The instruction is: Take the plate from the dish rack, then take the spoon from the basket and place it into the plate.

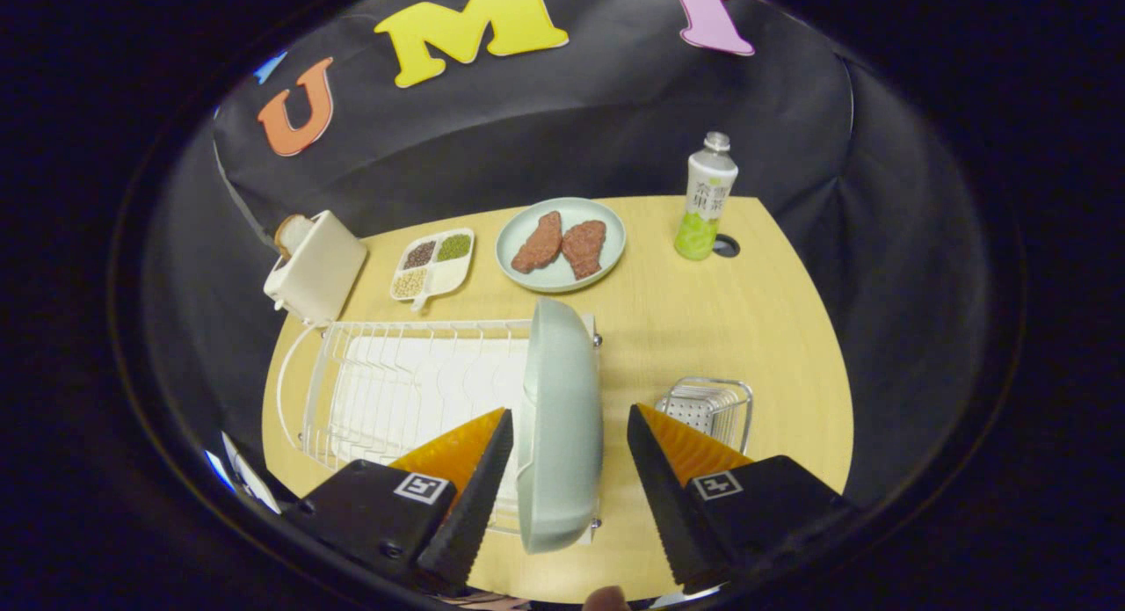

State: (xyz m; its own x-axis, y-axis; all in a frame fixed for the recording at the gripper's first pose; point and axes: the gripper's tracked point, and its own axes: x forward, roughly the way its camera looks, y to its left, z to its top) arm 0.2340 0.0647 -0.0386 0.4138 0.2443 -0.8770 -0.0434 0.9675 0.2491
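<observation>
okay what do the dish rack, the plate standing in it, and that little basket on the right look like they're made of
Dish rack: thin wire, apparently white-coated metal, with a white tray beneath, probably plastic. Plate: pale grey-green, smooth with a soft sheen, likely glazed ceramic or melamine; it stands on edge between the open gripper's fingers, not yet pressed. Basket: shiny silver wire frame with a perforated bottom, probably stainless steel.

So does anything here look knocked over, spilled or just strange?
Nothing stands out. The plate stands on edge in the dish rack, as it should, between the open gripper's fingers. The bottle is upright.
</observation>
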